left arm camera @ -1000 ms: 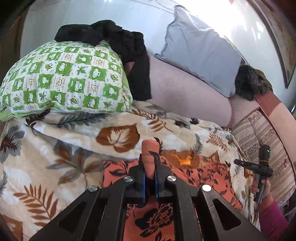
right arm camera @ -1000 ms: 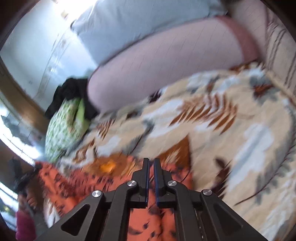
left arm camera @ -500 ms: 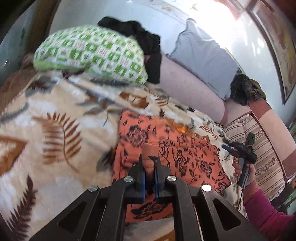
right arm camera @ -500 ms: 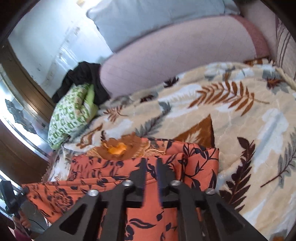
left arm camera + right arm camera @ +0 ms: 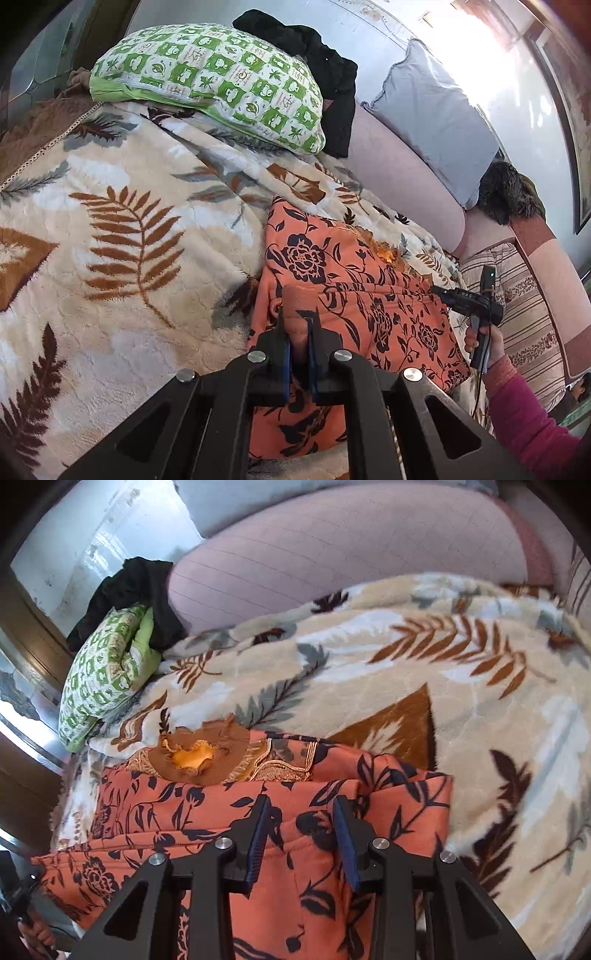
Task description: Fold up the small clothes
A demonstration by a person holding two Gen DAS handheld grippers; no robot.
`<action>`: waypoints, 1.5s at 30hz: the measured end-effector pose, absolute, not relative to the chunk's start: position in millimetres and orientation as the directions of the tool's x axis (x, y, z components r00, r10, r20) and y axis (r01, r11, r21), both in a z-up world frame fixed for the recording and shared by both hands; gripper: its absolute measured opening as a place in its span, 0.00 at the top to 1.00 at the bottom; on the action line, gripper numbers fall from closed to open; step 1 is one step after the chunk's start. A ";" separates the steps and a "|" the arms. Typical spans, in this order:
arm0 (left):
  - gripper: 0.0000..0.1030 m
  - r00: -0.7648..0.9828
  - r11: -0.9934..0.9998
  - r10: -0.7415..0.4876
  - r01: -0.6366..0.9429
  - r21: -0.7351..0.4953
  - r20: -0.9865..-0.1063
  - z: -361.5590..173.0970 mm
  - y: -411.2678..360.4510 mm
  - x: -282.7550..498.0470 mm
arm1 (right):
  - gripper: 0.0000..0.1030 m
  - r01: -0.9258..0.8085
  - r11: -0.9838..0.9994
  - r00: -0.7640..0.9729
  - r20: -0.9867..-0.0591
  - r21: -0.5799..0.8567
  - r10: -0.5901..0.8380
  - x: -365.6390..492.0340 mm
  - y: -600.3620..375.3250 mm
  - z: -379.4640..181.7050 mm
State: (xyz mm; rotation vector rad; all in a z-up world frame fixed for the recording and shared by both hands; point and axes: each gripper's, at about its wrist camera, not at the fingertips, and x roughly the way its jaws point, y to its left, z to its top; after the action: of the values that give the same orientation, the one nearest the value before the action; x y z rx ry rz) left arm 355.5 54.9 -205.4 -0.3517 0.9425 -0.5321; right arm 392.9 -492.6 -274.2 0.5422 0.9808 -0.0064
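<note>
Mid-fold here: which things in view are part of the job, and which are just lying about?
Job:
orange floral garment
left gripper, shut on a fold of it
right gripper, open above it

Lying about:
leaf blanket
green pillow
black clothes
grey cushion
pink bolster

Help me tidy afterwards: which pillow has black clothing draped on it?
The green checked pillow, at the blanket's far left; the grey pillow against the wall has none.

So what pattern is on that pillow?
Green and white checks with little leaf pictures on the pillow; clearest in the left wrist view.
</note>
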 end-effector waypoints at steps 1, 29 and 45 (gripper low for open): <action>0.93 0.474 0.819 -0.571 0.272 -0.506 -0.670 -207.3 55.4 356.1 | 0.64 0.244 0.877 0.549 -0.804 0.415 0.227 395.4 -490.0 -278.1; 0.88 0.415 0.962 -0.273 0.101 -0.254 -0.868 -280.8 -92.7 610.6 | 0.89 0.507 0.690 0.654 -0.752 0.517 0.083 416.8 -606.7 -274.9; 0.34 0.491 0.946 -0.325 0.168 -0.278 -0.808 -235.0 -59.6 446.0 | 0.89 0.306 0.830 0.597 -0.773 0.467 0.215 319.8 -473.3 -240.2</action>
State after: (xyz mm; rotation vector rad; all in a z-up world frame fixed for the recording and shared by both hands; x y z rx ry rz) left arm 446.0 -59.6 -235.0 -0.1698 1.0148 -0.3011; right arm 319.8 -473.3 -240.2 0.6126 0.9457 -0.0567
